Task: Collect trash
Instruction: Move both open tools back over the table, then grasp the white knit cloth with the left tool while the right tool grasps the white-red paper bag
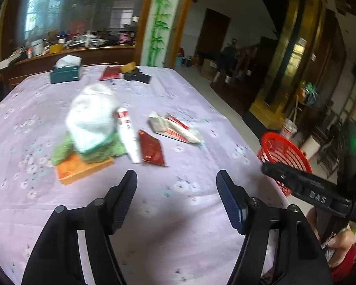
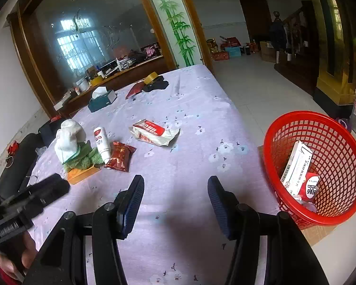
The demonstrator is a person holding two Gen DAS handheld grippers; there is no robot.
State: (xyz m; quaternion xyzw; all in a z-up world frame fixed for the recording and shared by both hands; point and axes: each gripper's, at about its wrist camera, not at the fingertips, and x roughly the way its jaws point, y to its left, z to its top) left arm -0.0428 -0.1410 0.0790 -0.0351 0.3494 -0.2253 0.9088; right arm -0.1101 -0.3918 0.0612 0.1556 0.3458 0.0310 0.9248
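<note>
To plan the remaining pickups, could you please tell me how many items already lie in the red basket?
2 clearly: a white carton leaning upright, and a small red-and-white pack beside its base in the red basket. Something pale beneath may be more.

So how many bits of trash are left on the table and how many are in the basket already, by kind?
On the table:
White bottle: 1
Dark red packet: 1
White-and-red wrapper: 1
In the basket:
White box: 1
Red-and-white item: 1
Total: 5
</note>
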